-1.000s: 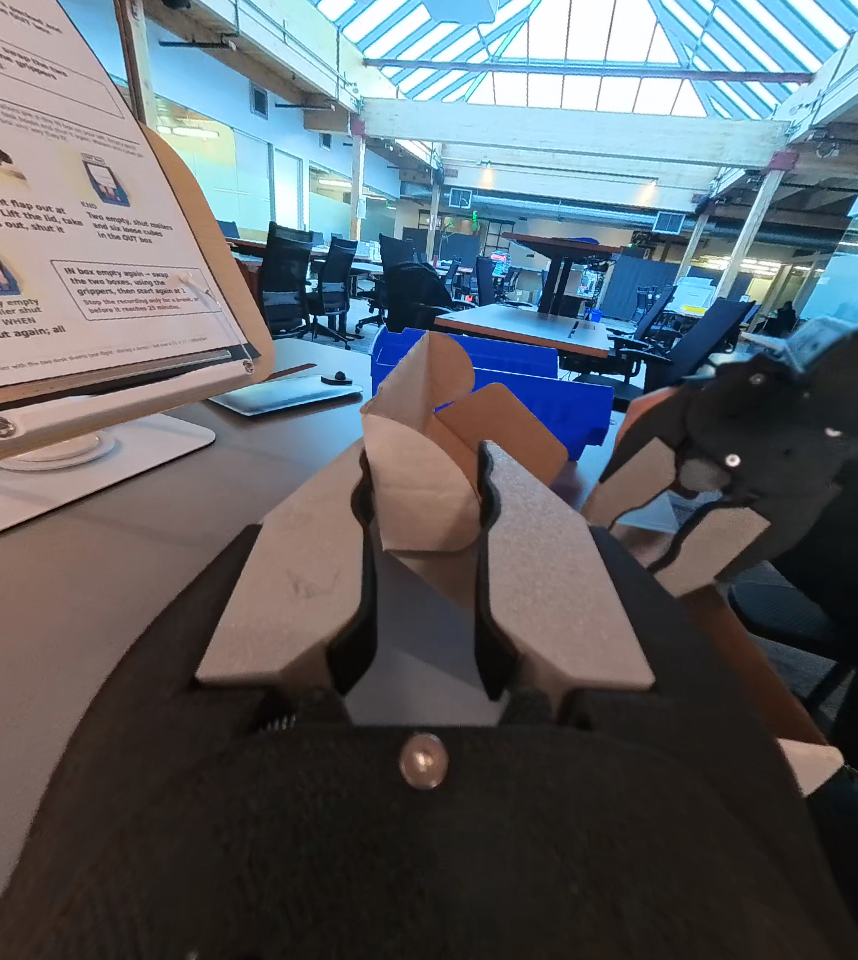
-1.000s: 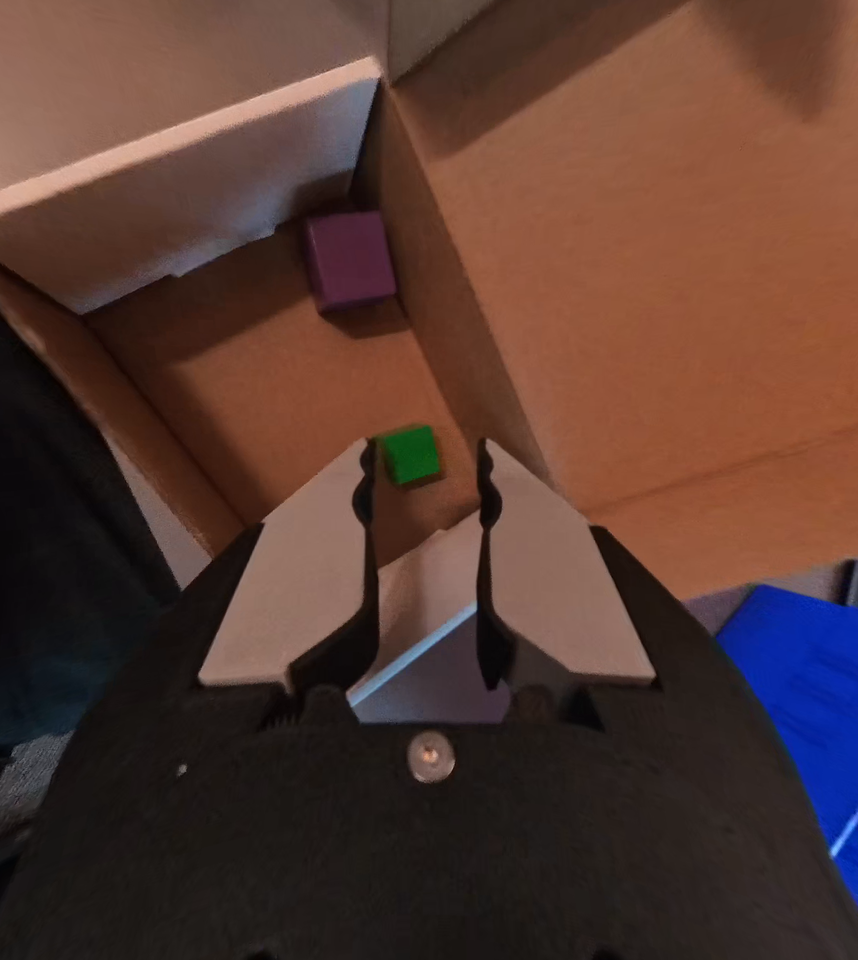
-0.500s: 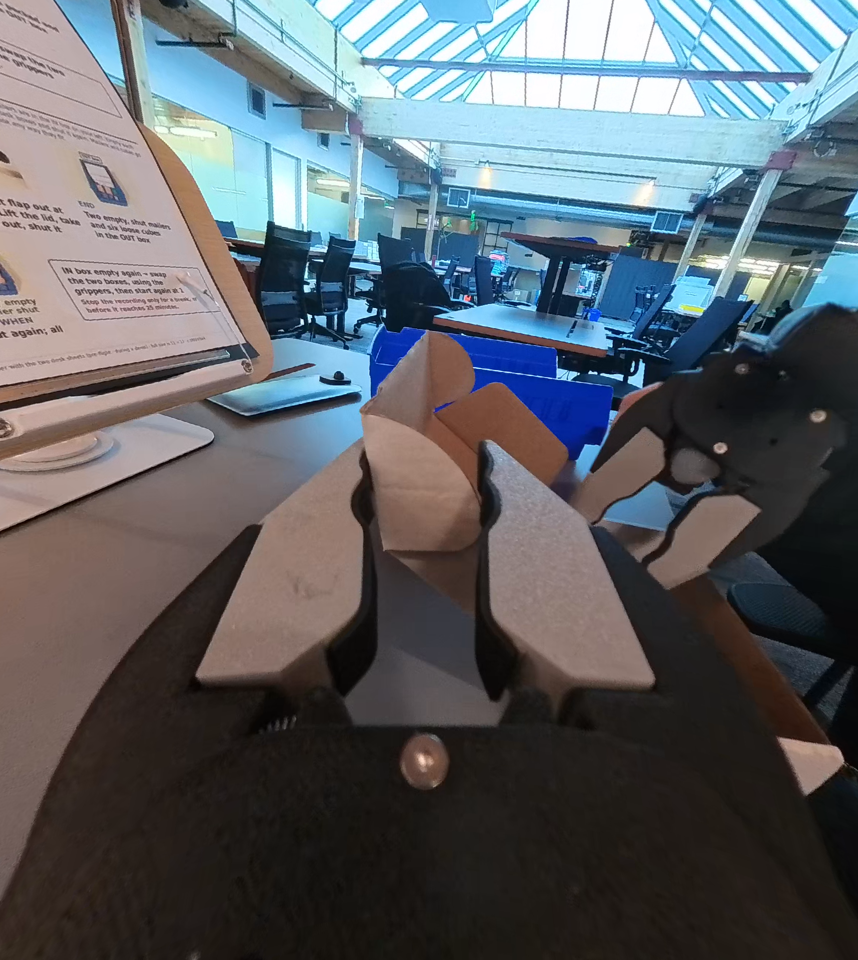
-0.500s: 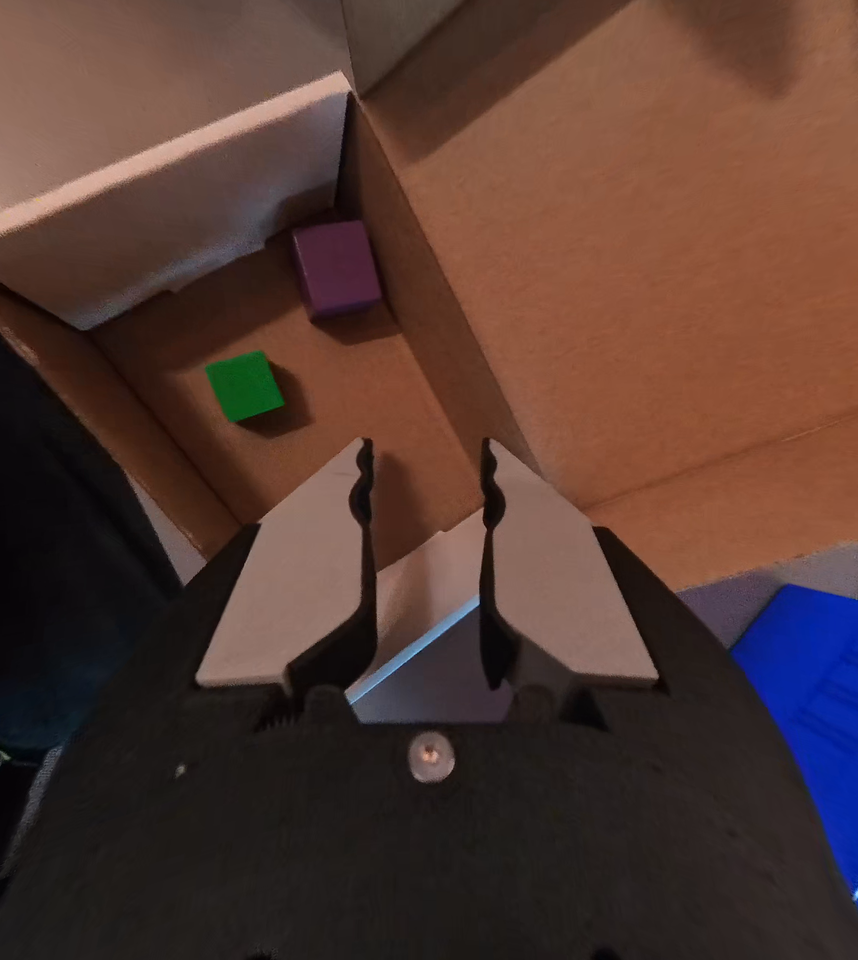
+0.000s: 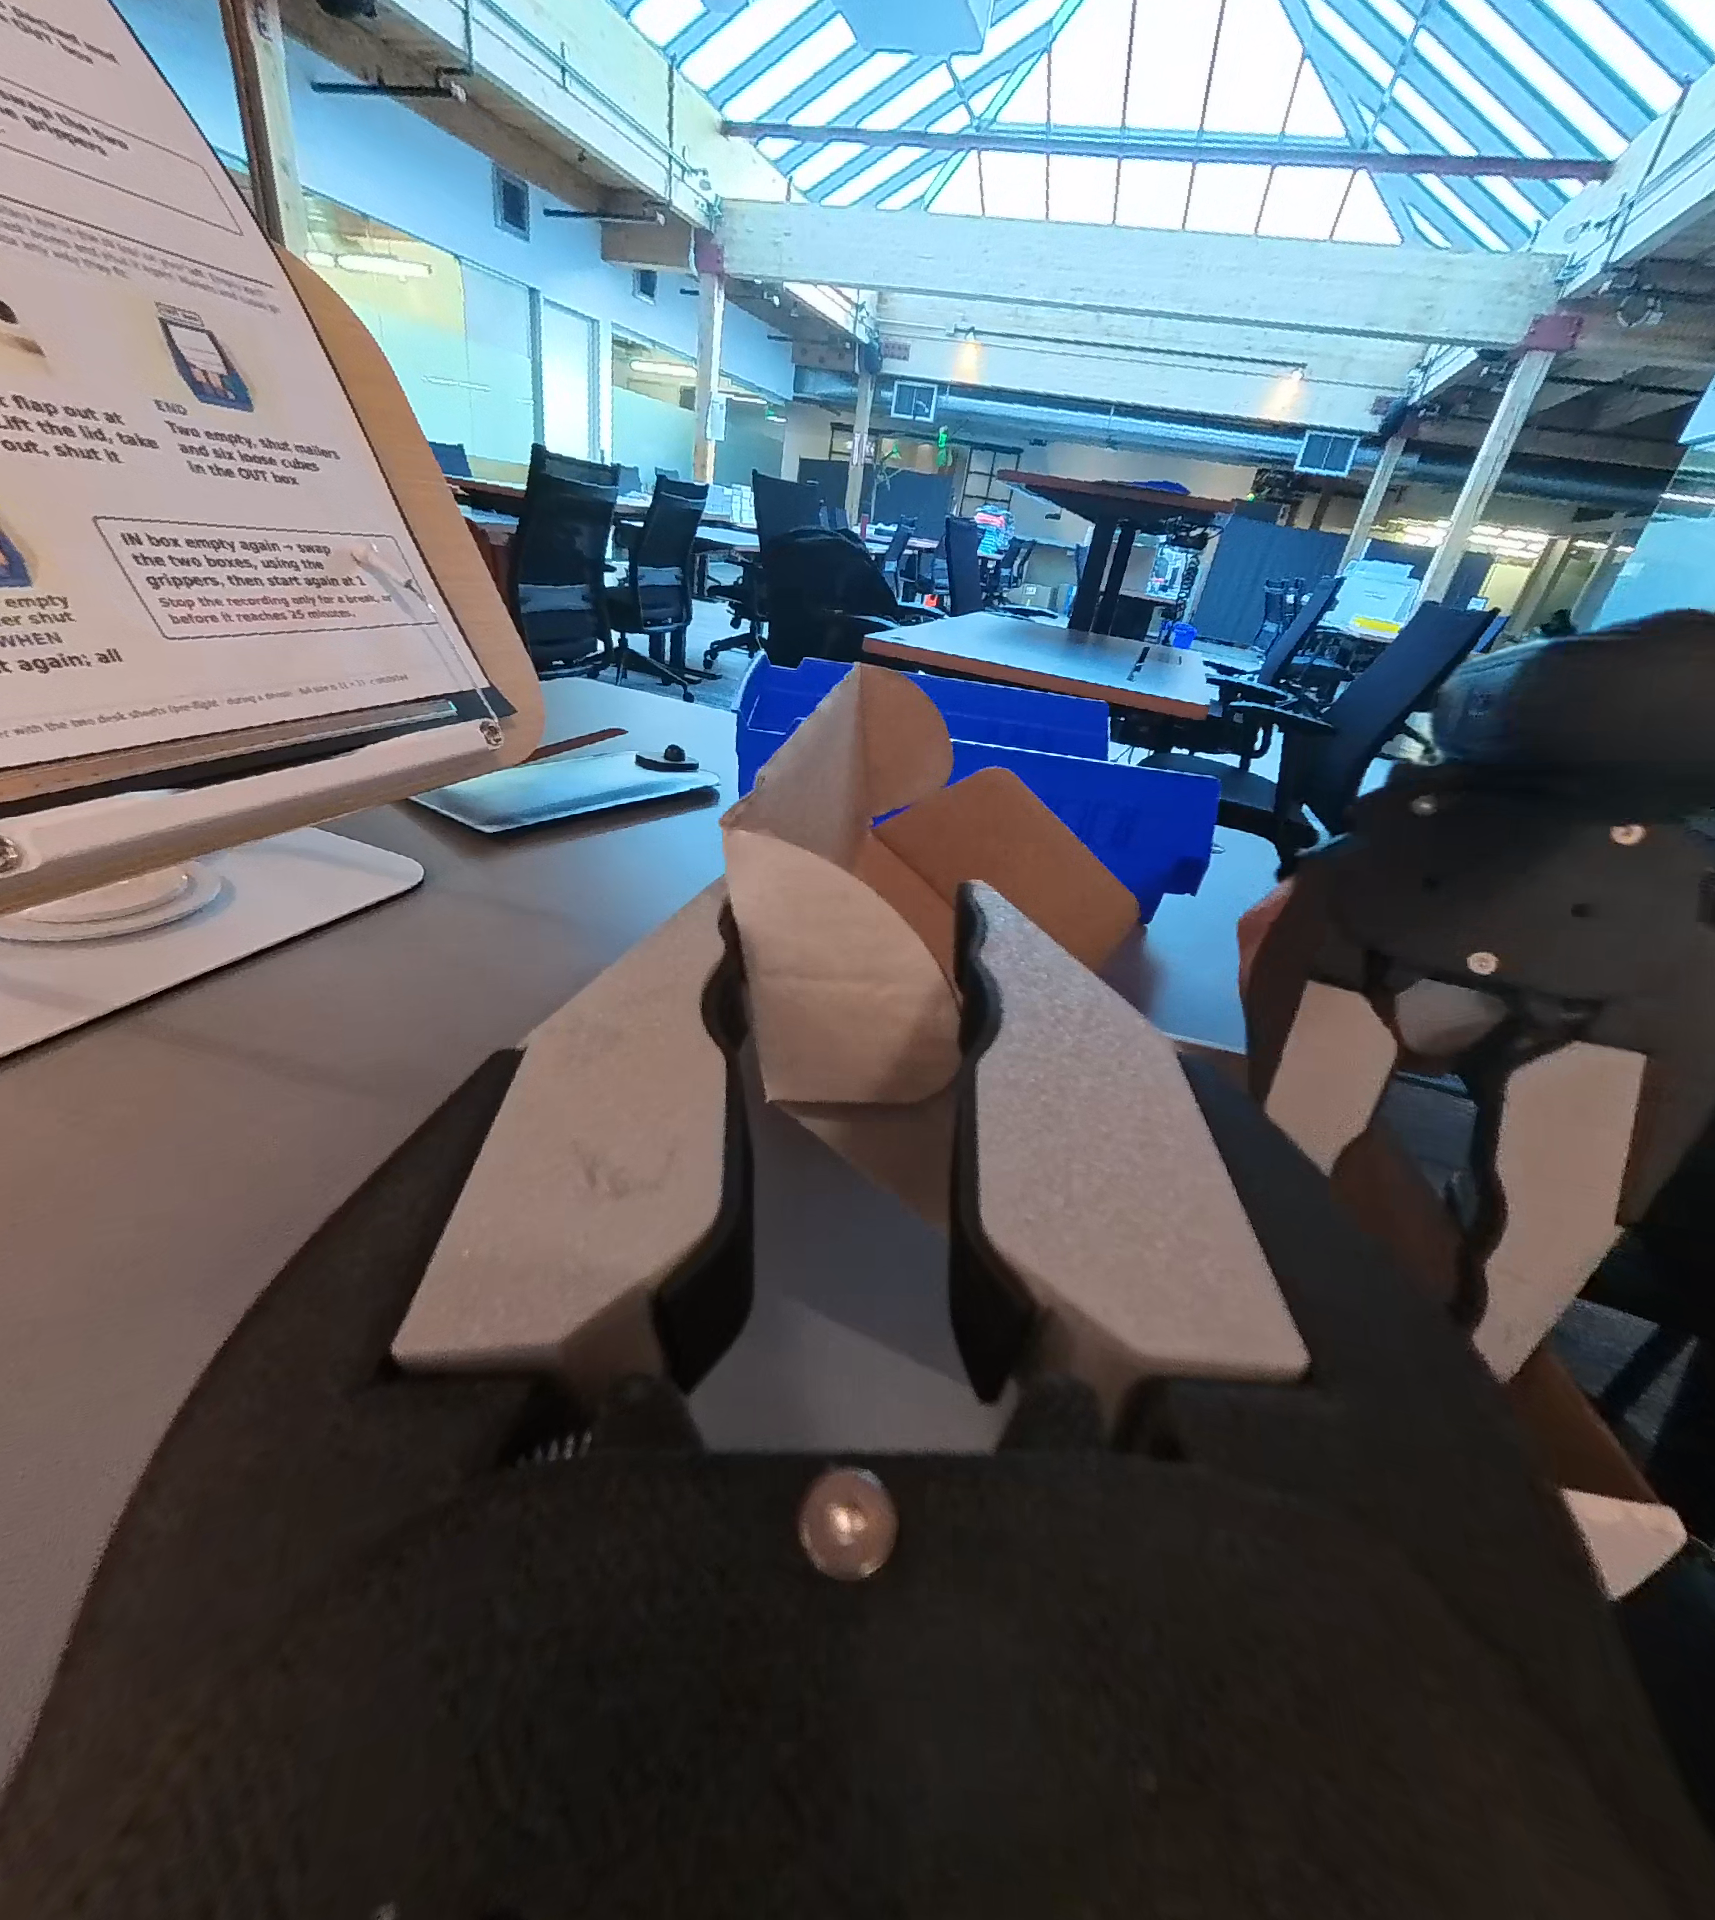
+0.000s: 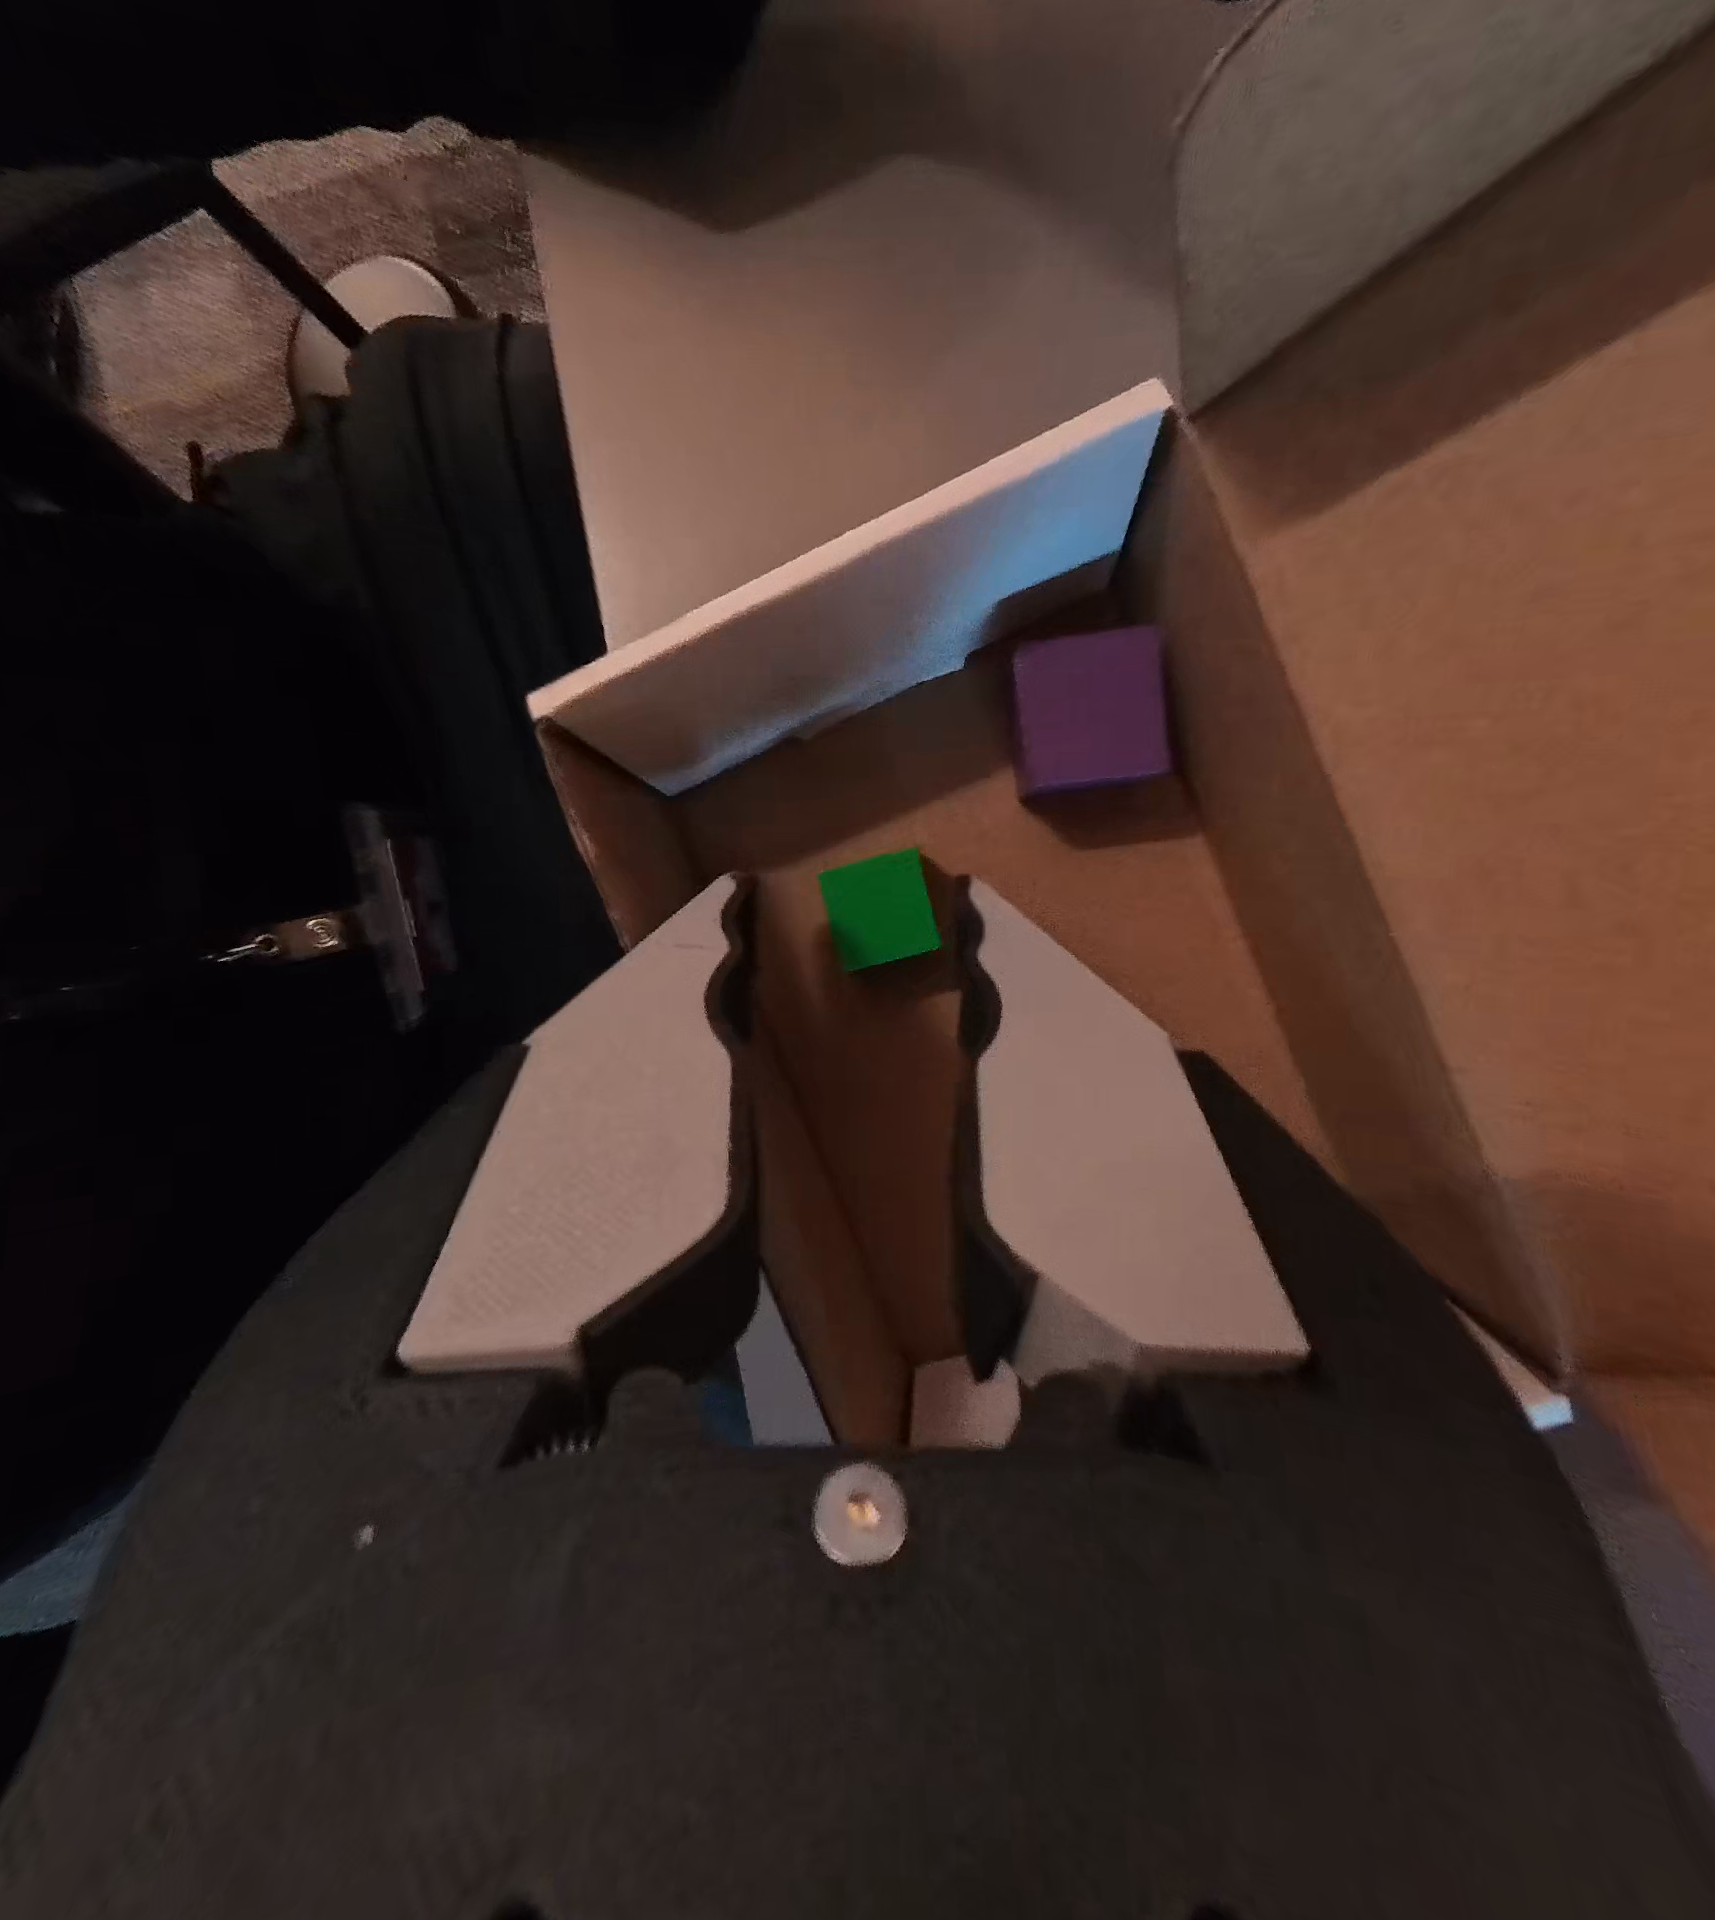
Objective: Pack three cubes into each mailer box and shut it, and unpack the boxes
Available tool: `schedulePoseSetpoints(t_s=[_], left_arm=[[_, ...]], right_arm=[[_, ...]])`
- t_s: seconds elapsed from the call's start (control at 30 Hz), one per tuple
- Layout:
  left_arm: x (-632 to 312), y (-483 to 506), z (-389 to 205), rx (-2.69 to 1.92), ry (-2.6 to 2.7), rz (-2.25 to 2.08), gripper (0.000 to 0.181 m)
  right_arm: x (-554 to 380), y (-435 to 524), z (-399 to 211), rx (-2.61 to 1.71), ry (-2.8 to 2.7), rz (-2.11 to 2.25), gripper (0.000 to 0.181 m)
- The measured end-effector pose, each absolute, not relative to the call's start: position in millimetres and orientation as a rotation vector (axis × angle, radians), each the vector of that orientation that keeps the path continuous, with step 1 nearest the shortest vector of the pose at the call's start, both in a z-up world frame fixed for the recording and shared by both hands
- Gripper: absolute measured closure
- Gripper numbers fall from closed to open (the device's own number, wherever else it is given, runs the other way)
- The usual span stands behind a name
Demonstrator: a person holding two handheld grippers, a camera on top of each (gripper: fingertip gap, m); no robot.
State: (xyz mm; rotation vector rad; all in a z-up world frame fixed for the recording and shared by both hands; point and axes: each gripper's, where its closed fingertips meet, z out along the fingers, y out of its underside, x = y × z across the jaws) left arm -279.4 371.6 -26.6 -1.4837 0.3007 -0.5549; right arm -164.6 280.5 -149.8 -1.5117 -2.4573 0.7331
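Note:
An open cardboard mailer box holds a green cube and a purple cube on its floor, the purple one in the far corner. My right gripper is open and points down into the box. In its own view the green cube shows between its fingertips, but I cannot tell if they touch it. The right gripper also shows in the left wrist view. My left gripper is open, with the box's folded lid flap standing between its fingers.
A blue bin stands just beyond the box. An instruction sheet on a wooden stand is at the left, with a flat silver pad behind it. A person's dark clothing is close on the left of the box. My right fingertips sit around 20 cm from my left ones.
The green cube left my right gripper's fingers and settled on the box floor, nearer than the purple cube. My right gripper then shifted over it and tipped down. The left gripper has not moved.

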Motion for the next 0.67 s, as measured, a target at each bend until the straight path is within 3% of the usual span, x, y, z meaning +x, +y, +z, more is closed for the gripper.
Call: schedulePoseSetpoints(t_s=[0.17,0.3,0.37,0.67], left_arm=[[-279,371,-26,-1.482,0.31,-0.541,0.143],[-278,371,-26,-1.48,0.311,-0.545,0.143],[-278,371,-27,-1.486,0.311,-0.555,0.143],[-274,369,-23,-1.463,0.344,-0.524,0.143]], right_arm=[[-172,289,-134,-1.533,-2.363,0.813,0.146],[-168,298,-146,-1.558,-2.389,0.64,0.144],[-167,293,-146,-1.544,-2.4,0.608,0.151],[-166,304,-146,-1.572,-2.373,0.273,0.131]])
